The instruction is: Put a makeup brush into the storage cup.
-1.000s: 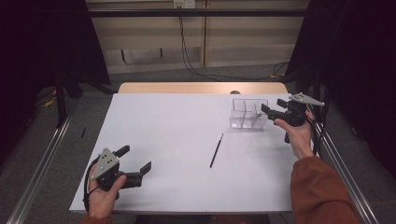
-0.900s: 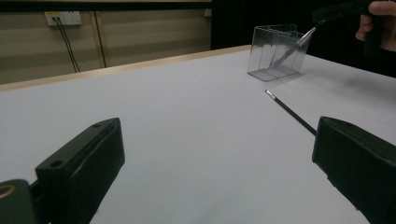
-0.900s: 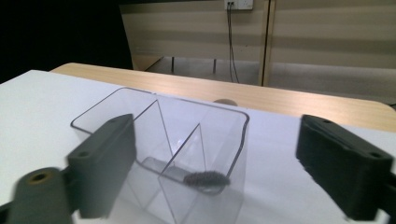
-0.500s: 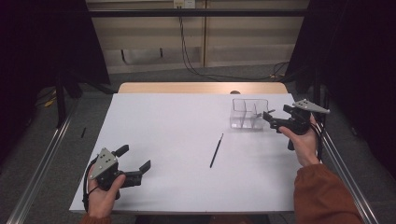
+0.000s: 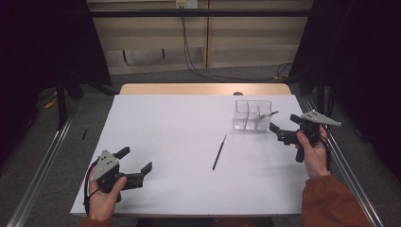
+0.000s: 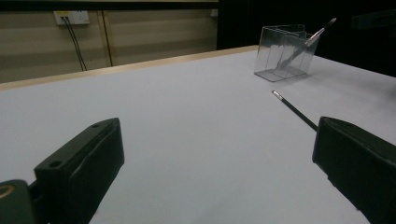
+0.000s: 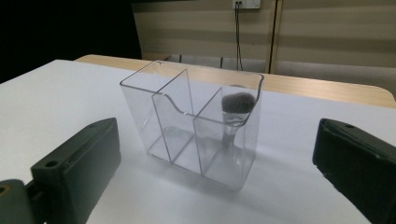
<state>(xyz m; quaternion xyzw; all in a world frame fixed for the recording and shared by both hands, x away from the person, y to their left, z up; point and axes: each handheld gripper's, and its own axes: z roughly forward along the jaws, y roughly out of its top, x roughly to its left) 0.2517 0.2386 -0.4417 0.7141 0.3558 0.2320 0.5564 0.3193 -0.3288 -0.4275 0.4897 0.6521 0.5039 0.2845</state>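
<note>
Jaws wide apart on both grippers, empty; the right gripper's (image 5: 279, 134) have just been opening. The loose brush (image 5: 219, 152) lies lengthwise toward the holder (image 5: 252, 116), roughly midway, perhaps nearer the left gripper (image 5: 137, 165).

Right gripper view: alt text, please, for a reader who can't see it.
A clear organizer with compartments stands on a white table, a brush propped inside its right compartment. The open right claw frames it, jaws wide apart and empty.
</note>
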